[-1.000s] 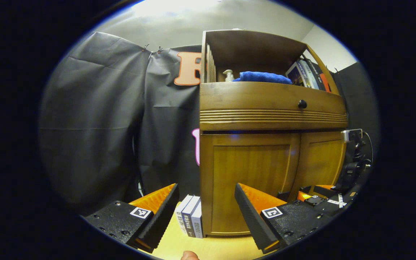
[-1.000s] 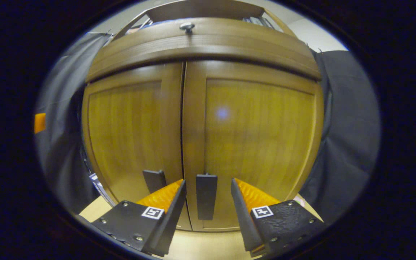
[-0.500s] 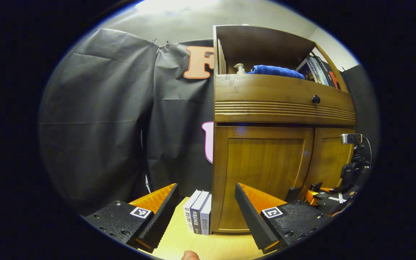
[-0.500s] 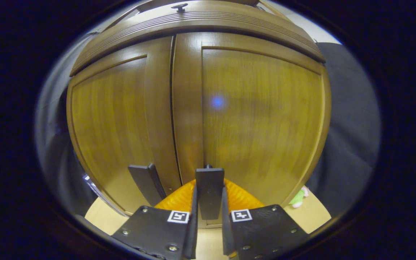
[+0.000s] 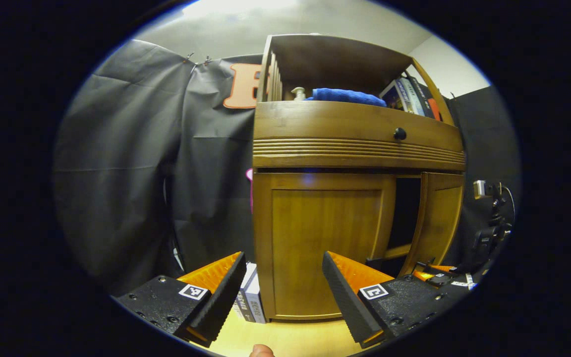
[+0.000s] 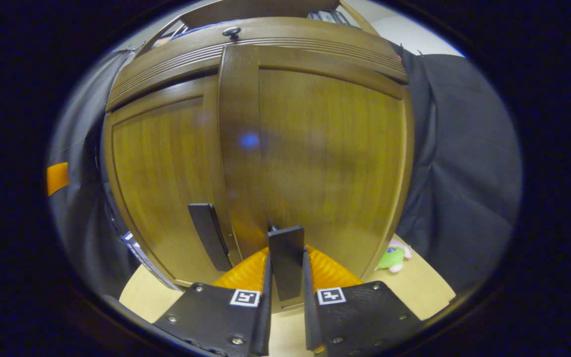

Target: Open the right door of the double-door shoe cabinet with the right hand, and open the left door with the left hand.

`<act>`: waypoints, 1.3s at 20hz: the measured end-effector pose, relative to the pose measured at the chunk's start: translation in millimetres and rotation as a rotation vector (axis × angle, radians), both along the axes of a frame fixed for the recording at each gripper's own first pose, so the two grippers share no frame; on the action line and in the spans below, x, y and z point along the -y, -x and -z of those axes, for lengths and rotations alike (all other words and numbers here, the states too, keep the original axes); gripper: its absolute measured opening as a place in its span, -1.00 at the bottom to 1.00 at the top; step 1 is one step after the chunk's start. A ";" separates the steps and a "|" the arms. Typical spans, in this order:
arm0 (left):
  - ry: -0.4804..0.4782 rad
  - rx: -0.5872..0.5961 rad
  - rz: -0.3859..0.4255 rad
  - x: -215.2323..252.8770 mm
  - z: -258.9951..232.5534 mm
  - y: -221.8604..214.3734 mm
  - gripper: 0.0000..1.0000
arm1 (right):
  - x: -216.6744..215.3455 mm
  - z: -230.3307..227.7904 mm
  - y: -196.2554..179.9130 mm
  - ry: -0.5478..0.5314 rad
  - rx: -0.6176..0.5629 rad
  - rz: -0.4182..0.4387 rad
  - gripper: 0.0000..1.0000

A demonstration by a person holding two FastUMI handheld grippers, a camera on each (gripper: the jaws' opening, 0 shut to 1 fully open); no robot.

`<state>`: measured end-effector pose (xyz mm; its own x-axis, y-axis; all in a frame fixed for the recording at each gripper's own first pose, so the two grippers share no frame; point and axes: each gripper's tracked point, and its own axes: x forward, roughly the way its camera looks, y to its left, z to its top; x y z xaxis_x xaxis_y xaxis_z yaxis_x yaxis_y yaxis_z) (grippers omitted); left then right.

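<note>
The wooden shoe cabinet (image 5: 355, 148) stands on a light table. In the left gripper view its left door (image 5: 325, 238) is closed and its right door (image 5: 439, 213) stands ajar, with a dark gap between them. My right gripper (image 6: 286, 280) is shut on the right door's flat dark handle (image 6: 285, 243), and the right door (image 6: 325, 148) swings out toward the camera. The left door's handle (image 6: 208, 235) hangs free on the left door (image 6: 161, 168). My left gripper (image 5: 283, 287) is open, empty, and short of the cabinet's left front corner. The right gripper (image 5: 439, 275) shows low beside the open door.
Several books (image 5: 248, 297) stand against the cabinet's left side. A drawer with a round knob (image 5: 399, 133) sits above the doors; a blue towel (image 5: 345, 95), a bottle (image 5: 298, 93) and books (image 5: 409, 94) fill the top shelf. A green toy (image 6: 389, 258) lies right of the cabinet.
The right gripper closed on the right door's handle and pulled that door partly open. The left gripper stayed open and shifted sideways in front of the cabinet.
</note>
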<state>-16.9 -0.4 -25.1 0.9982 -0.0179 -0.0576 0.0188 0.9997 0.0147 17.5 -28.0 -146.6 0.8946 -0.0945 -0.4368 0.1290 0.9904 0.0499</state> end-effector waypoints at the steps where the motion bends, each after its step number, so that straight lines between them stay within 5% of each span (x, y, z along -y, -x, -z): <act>1: 0.000 0.002 0.022 8.7 0.6 0.1 0.84 | 3.0 -1.4 7.2 -0.004 0.000 0.005 -0.45; 10: -0.005 -0.025 0.175 66.9 11.4 0.0 0.84 | 34.1 -9.1 55.5 0.035 0.000 0.052 -0.45; 26: -0.014 -0.088 0.268 102.0 34.5 4.2 0.91 | 121.0 -17.3 126.5 0.106 -0.005 0.198 -0.45</act>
<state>-21.1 -102.3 -59.6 0.9489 -0.2795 -0.1462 0.2847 0.9585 0.0153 -109.0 -149.0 -129.3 0.8516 -0.3139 -0.4199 0.3218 0.9453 -0.0539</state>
